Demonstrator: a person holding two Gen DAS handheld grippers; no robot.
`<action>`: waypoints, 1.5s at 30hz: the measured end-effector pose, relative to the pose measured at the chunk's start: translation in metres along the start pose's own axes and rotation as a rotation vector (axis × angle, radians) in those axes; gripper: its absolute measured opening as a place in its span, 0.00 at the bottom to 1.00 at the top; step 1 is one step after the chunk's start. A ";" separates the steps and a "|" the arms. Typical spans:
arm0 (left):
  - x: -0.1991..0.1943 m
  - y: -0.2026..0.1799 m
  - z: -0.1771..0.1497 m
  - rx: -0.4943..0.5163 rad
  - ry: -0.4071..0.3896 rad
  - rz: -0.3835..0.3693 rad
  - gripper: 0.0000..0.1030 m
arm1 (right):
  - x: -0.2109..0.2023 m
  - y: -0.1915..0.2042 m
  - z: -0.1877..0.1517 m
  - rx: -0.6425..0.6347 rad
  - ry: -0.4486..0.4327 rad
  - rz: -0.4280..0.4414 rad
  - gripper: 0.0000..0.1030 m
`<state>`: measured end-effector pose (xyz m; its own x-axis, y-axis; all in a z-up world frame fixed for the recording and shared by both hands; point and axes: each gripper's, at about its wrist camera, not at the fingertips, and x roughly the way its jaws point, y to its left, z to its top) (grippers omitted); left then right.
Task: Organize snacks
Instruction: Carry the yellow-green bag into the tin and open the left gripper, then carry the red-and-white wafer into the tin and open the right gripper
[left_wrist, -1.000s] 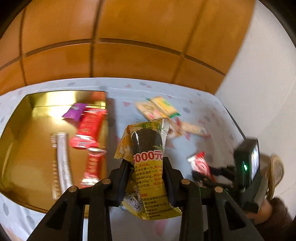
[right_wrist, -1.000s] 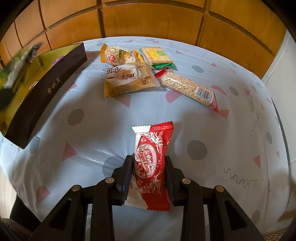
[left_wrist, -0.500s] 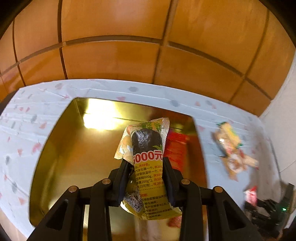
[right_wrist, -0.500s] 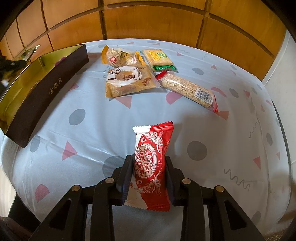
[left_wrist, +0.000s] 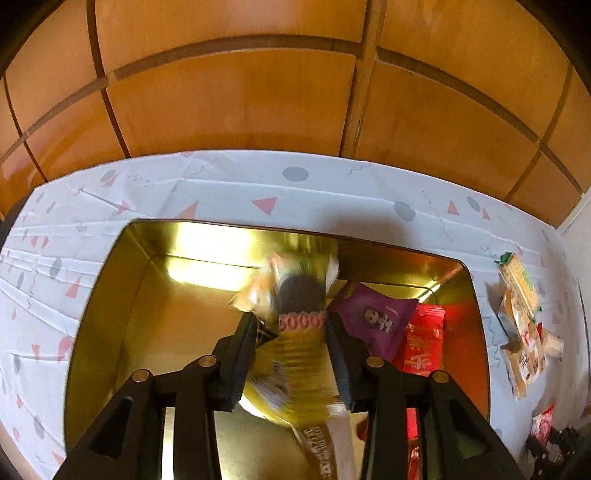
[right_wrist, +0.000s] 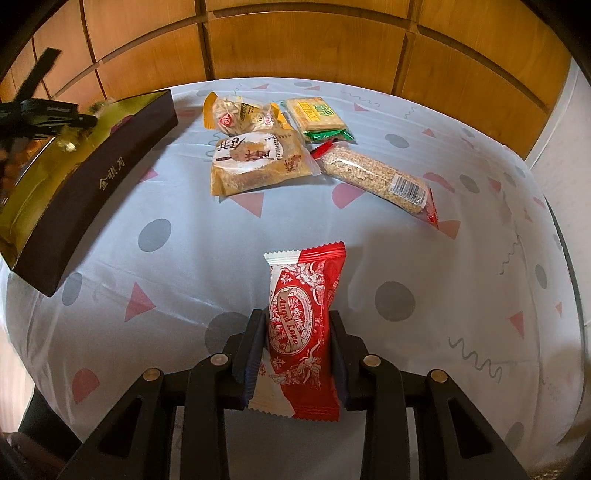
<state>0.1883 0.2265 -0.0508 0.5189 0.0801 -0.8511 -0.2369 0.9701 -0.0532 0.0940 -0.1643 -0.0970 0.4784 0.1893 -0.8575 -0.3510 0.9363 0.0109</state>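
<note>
A: Container, item one?
B: Gold-lined box (left_wrist: 122, 332) on the patterned tablecloth (left_wrist: 229, 188). Inside I count a purple packet (left_wrist: 373, 317) against the far wall and a red packet (left_wrist: 423, 341) beside it.

A: Left gripper (left_wrist: 291, 332)?
B: Over that box. Jaws have just been widening; the yellow snack packet (left_wrist: 295, 354) sits blurred between them, and I cannot tell whether the pads grip it.

A: Right gripper (right_wrist: 297, 328)?
B: Pinching the red-and-white wafer packet (right_wrist: 301, 325) above the cloth, outside the box.

A: Loose stock?
B: Four packets grouped near the far edge: orange bag (right_wrist: 240, 114), cracker pack (right_wrist: 317, 118), brown pastry bag (right_wrist: 258, 162), sesame bar (right_wrist: 376, 177).
</note>
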 end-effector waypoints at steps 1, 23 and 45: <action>-0.001 0.000 -0.001 -0.006 -0.006 0.003 0.39 | 0.000 0.000 0.000 0.001 -0.001 0.000 0.32; -0.124 -0.027 -0.107 -0.023 -0.207 0.028 0.39 | -0.001 0.006 -0.001 0.015 -0.010 -0.041 0.32; -0.155 0.001 -0.146 -0.053 -0.269 0.041 0.39 | -0.040 0.022 0.030 0.163 -0.047 0.115 0.27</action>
<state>-0.0123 0.1811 0.0052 0.7058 0.1834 -0.6843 -0.3009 0.9521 -0.0552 0.0914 -0.1424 -0.0465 0.4814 0.3077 -0.8207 -0.2723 0.9425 0.1936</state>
